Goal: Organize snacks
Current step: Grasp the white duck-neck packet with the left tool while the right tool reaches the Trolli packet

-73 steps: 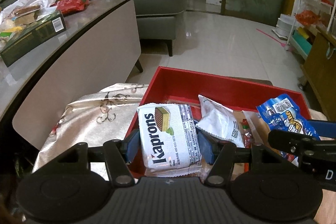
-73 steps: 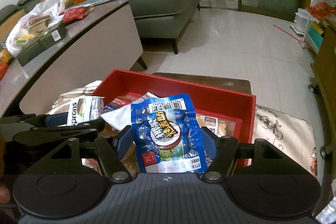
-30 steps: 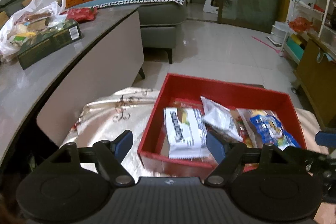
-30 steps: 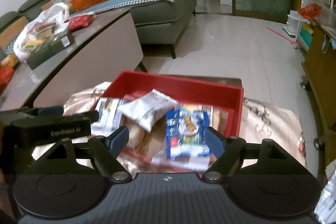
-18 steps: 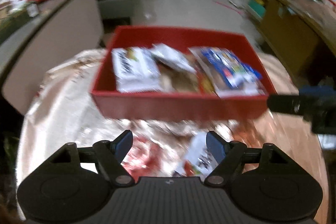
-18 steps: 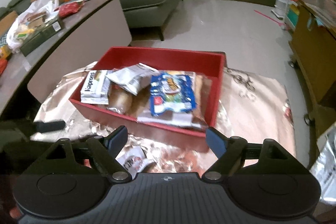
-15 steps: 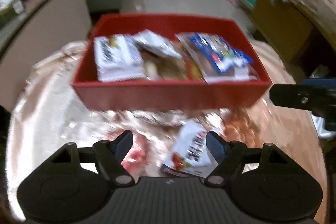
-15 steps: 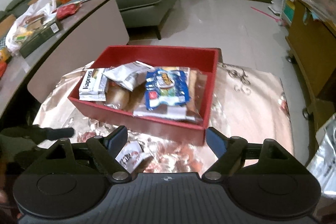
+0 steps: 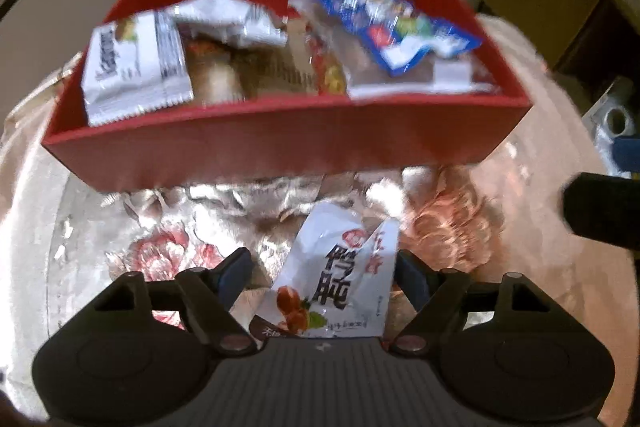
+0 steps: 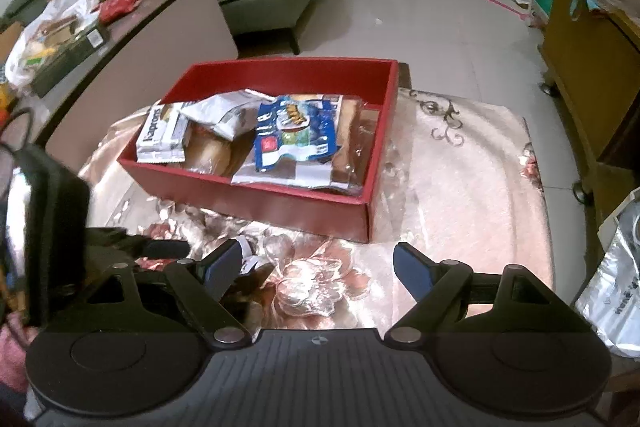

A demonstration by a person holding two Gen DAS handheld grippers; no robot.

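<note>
The left gripper (image 9: 320, 269) is opening around a white snack packet (image 9: 334, 279) with black characters, lying on the floral counter (image 9: 80, 227) at the red box's (image 9: 280, 143) 6 o'clock. The right gripper (image 10: 318, 267) stands open, empty.

Left tongs (image 9: 322, 269) are angled steeply down with the jaws opening; right tongs (image 10: 318, 267) sit wide open, tilted down too.
</note>
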